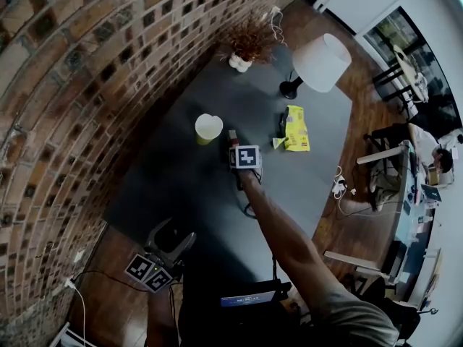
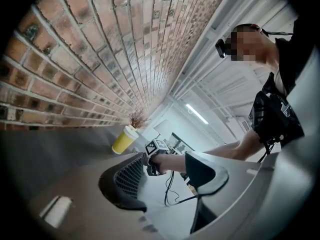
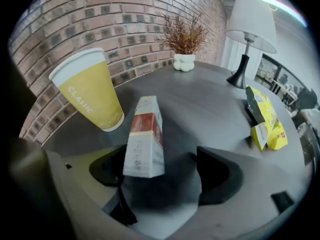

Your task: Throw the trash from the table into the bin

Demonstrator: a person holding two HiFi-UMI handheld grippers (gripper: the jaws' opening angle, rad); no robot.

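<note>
straddling the carton [image 3: 145, 134] with jaws wide and not pressing, the right gripper [image 3: 162, 171] seems poised to grasp it; the left gripper [image 2: 166, 176] hangs open, empty.

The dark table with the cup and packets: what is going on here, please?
A person is clearing trash from the table with tongs in each hand. The right tongs reach down, jaws wide apart around a small red-and-white carton standing on the table; they do not press on it yet. A yellow paper cup and a yellow snack bag are also there. The left tongs hang open and empty near the table's edge.
</note>
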